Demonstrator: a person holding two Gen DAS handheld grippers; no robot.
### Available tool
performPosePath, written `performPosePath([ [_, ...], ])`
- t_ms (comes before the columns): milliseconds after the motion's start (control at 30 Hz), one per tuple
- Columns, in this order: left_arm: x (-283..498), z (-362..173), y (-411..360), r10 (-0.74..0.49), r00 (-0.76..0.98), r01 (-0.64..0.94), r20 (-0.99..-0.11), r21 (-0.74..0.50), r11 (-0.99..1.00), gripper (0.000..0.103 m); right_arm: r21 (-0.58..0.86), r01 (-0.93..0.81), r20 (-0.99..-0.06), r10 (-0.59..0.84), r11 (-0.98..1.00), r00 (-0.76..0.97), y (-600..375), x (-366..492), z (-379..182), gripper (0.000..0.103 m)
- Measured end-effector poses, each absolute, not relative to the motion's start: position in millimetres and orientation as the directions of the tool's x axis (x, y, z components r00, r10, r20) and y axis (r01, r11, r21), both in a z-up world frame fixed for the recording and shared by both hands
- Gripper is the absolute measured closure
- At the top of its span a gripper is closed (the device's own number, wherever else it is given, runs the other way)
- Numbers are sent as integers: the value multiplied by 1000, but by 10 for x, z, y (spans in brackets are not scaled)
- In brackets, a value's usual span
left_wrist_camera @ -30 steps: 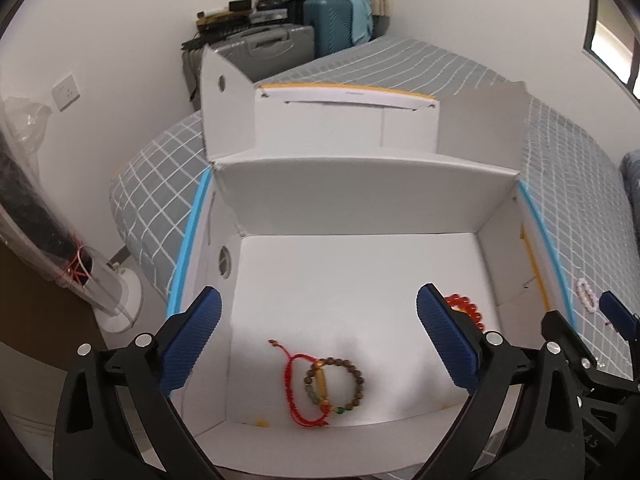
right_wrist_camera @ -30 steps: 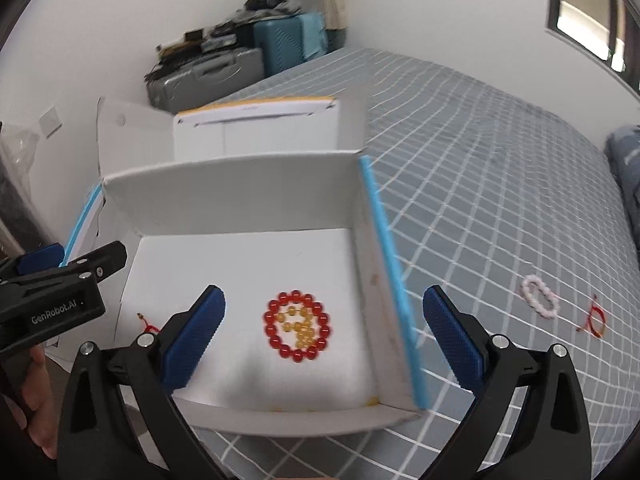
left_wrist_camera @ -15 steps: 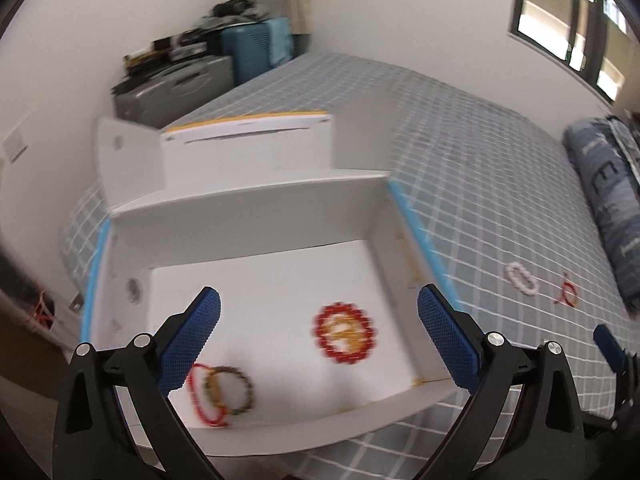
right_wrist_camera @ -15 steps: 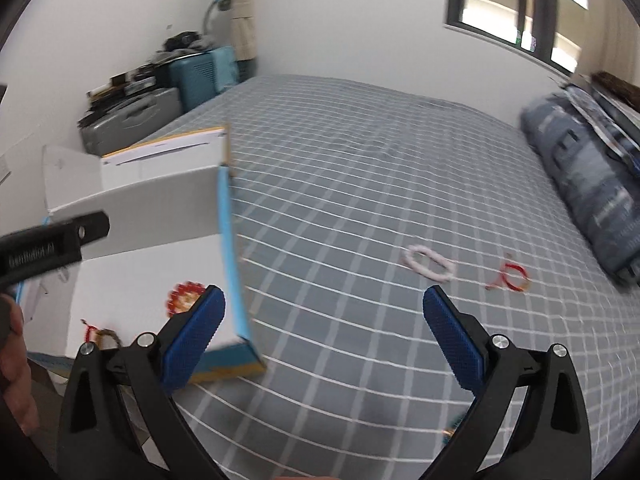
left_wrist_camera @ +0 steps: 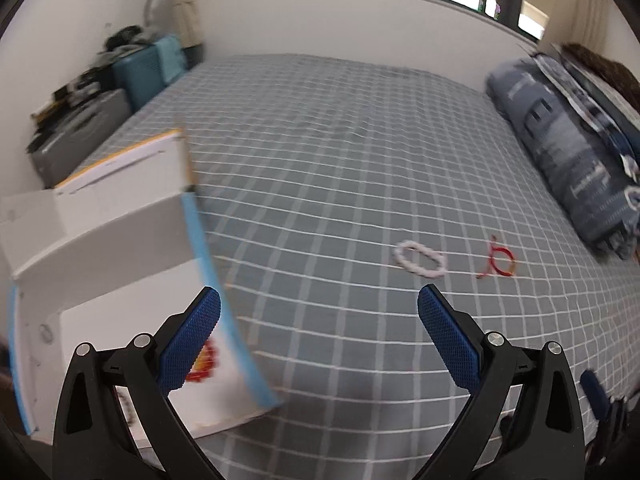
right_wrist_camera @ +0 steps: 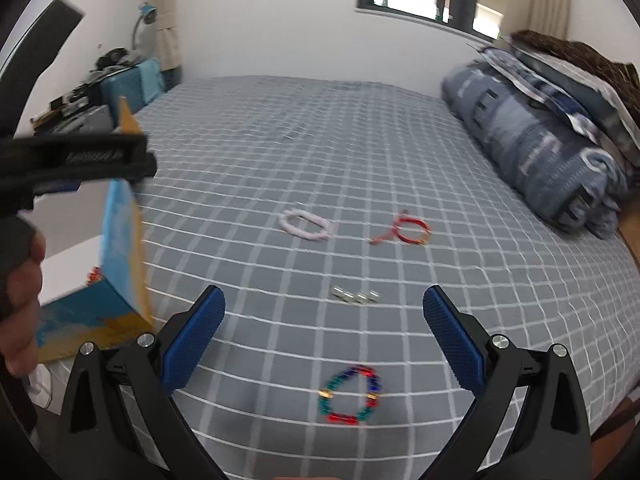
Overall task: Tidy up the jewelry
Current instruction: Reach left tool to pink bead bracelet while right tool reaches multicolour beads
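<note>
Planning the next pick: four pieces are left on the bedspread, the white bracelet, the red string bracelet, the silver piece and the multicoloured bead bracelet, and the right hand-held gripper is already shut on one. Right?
Not quite. The right wrist view shows the right hand-held gripper open and holding nothing. The rest stands: the white bracelet, red string bracelet, silver piece and multicoloured bead bracelet lie on the bedspread.

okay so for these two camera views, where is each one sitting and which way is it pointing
Left wrist: rides the left gripper, looking forward over the bed's near edge; the white box at left, its own open blue fingers below.
Right wrist: rides the right gripper, facing across the bed toward the window; a multicoloured bracelet lies between its open fingers; the person's hand shows at left.
Shared: white bracelet, red bracelet, box, folded quilt.
</note>
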State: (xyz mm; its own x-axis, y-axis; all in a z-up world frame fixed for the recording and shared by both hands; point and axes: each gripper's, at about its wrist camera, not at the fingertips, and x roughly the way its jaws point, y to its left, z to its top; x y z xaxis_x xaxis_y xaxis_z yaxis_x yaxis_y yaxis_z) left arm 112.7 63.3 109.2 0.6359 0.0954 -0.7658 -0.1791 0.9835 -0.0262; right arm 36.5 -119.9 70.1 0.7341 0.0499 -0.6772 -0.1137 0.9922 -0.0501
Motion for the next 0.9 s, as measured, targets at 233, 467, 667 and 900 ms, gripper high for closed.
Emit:
performPosePath([
  [233,1640,707,141,47,587,-122,-808,-31,992,6,-14,-67,-743,34,998,668,-1681,453,211,8],
  [467,2105,219,-130,45,539,-89,-841,-4,996,6,47,-67,-803,78,997,591,-1912,618,-265,8],
  [667,2513,-194,-207,55,500,-88,-864,13,996,6,48,-118,-826,106,992,553,-1841,612,-433,8],
  [900,2827,-546,-168,67,472,-118,-879,13,993,6,48,-153,-851,120,987,512,-1790,660,-612,8],
])
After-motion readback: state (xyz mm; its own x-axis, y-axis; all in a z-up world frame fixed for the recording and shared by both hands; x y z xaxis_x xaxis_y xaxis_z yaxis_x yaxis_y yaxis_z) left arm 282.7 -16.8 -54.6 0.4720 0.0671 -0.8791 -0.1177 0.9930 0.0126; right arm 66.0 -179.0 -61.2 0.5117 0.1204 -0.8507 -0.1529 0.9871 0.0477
